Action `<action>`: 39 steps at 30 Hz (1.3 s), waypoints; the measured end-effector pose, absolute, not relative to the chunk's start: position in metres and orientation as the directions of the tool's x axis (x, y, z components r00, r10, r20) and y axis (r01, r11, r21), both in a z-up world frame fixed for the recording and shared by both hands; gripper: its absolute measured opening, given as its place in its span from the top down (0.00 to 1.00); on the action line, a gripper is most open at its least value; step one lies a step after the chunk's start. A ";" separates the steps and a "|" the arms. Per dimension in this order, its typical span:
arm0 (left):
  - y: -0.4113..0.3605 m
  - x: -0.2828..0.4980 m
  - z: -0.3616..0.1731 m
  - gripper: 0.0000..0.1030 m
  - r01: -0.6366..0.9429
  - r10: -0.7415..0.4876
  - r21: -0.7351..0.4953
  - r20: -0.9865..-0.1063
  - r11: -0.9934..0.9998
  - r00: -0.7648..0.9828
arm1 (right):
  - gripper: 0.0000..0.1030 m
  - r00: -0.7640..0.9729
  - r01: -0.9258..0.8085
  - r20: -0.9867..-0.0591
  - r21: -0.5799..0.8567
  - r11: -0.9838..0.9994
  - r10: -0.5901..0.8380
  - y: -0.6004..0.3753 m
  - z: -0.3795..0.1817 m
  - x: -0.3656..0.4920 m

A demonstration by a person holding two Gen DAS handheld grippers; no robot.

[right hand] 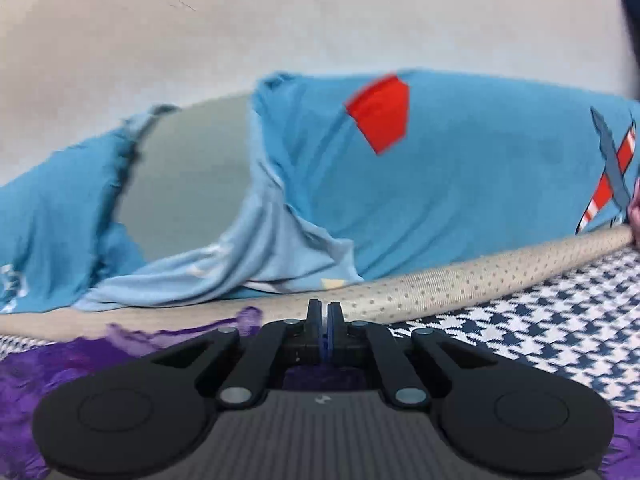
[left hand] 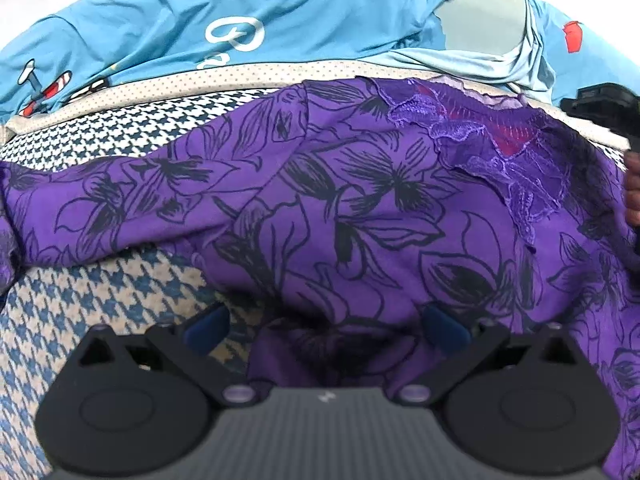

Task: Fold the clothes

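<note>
A purple garment [left hand: 360, 200] with black flower outlines and a lace edge [left hand: 472, 136] lies spread on a houndstooth surface [left hand: 100, 304]. My left gripper [left hand: 326, 324] stands open and wide over its near hem; cloth lies between the blue pads [left hand: 208, 324], which do not press it. In the right wrist view my right gripper [right hand: 324, 316] is shut, pads together, at the garment's lace edge [right hand: 240, 318]. That lace rises up against the fingers and purple cloth [right hand: 320, 376] shows right beneath them. The right gripper also shows as a black shape [left hand: 600, 108] at the garment's far right corner.
A blue garment [right hand: 460, 184] with a red patch and plane prints lies crumpled behind a beige dotted piping edge [right hand: 460, 280]. A pale wall [right hand: 280, 20] stands behind it. Part of a hand [left hand: 632, 188] shows at the right edge. Bare houndstooth [right hand: 540, 328] lies to the right.
</note>
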State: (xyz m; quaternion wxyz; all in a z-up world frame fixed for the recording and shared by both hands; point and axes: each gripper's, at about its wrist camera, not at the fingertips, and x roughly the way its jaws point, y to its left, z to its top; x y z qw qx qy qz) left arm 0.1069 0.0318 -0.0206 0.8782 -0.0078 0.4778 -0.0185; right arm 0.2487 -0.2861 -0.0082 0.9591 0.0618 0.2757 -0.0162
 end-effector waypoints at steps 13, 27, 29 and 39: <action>0.038 0.069 0.000 0.00 0.120 -0.104 -0.037 -0.777 0.992 0.621 | 0.78 0.800 -0.035 -0.588 0.158 0.987 0.122 -0.263 0.015 0.139; 0.044 -0.005 0.016 0.00 0.177 -0.138 -0.019 -0.711 0.984 0.690 | 0.69 0.776 -0.095 -0.612 0.120 0.988 0.150 -0.250 0.024 0.024; 0.043 -0.017 0.015 0.00 0.176 -0.152 -0.041 -0.714 0.984 0.683 | 0.69 0.777 -0.101 -0.613 0.104 0.989 0.144 -0.252 0.025 0.006; 0.026 -0.061 0.008 0.00 0.192 -0.173 -0.059 -0.734 0.980 0.657 | 0.69 0.726 -0.121 -0.669 0.102 0.987 0.158 -0.260 0.013 -0.051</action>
